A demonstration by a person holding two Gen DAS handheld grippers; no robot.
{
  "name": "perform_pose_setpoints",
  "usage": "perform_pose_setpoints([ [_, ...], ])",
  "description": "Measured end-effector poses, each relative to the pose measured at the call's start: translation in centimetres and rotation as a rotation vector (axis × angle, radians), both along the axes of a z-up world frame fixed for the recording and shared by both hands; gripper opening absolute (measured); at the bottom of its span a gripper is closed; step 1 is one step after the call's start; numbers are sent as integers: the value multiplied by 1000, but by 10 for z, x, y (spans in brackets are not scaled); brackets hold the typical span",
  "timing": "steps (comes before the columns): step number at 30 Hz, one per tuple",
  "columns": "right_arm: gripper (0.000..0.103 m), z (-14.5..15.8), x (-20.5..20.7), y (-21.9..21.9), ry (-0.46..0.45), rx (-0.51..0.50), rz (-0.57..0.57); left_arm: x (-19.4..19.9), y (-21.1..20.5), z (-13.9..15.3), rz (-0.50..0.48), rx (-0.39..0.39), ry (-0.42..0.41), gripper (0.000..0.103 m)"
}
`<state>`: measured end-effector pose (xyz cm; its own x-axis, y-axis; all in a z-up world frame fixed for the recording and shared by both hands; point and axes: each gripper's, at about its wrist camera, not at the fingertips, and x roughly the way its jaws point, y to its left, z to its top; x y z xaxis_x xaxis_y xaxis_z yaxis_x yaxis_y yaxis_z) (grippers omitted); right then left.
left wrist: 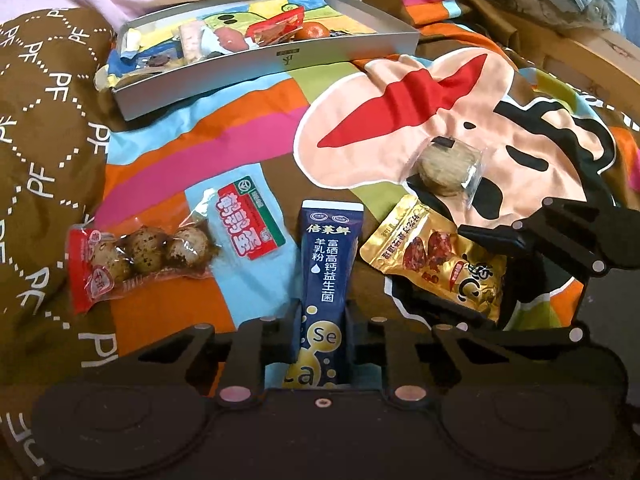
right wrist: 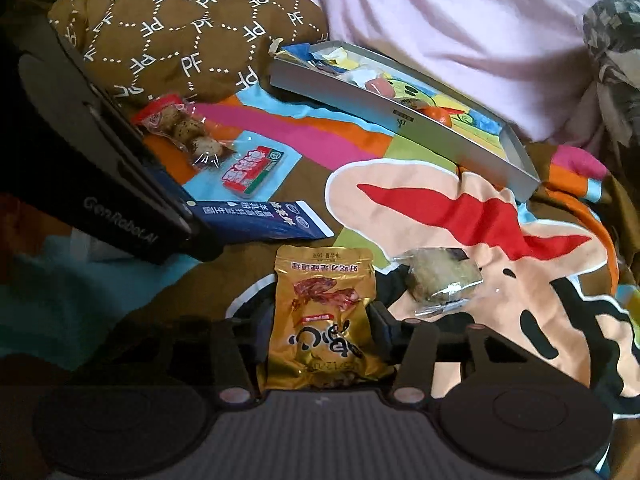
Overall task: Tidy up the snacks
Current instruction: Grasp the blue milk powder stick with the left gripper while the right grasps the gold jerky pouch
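Observation:
My left gripper (left wrist: 322,326) is shut on a dark blue milk-powder sachet (left wrist: 326,264), which lies on the bedspread; the sachet also shows in the right wrist view (right wrist: 260,220). My right gripper (right wrist: 324,332) is shut on a gold snack packet (right wrist: 324,312), also seen in the left wrist view (left wrist: 436,260). A grey tray (left wrist: 280,64) at the back holds several snacks and an orange (left wrist: 314,32). A red pack of quail eggs (left wrist: 140,256) lies at the left, and a wrapped round pastry (left wrist: 446,166) at the right.
A colourful cartoon bedspread (left wrist: 400,120) covers the surface. A brown patterned quilt (left wrist: 40,120) bunches at the left. A pink sheet (right wrist: 440,20) lies behind the tray (right wrist: 400,116). The pastry (right wrist: 440,276) lies just right of my right gripper.

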<state>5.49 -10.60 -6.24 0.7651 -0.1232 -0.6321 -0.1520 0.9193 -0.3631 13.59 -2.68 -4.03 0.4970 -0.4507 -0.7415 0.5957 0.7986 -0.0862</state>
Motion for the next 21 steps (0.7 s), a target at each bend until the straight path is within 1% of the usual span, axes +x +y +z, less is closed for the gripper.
perform_pose_setpoints([
  [3, 53, 2, 0, -5, 9, 43, -15, 0, 1, 0, 5, -3, 1, 22],
  [8, 53, 2, -2, -8, 6, 59, -16, -1, 1, 0, 6, -4, -2, 22],
  [14, 53, 3, 0, -14, 16, 104, -23, 0, 2, 1, 12, -21, 9, 21],
  [16, 54, 5, 3, -22, 37, 158, -28, 0, 2, 0, 9, -20, 12, 21],
  [18, 58, 7, 10, -37, 76, 262, -51, 1, 2, 0, 8, -19, 14, 21],
  [20, 60, 8, 16, -52, 111, 365, -78, 2, 3, -1, 9, -21, 18, 21],
  [21, 60, 8, 18, -55, 118, 390, -84, 1, 3, -1, 9, -22, 18, 21],
])
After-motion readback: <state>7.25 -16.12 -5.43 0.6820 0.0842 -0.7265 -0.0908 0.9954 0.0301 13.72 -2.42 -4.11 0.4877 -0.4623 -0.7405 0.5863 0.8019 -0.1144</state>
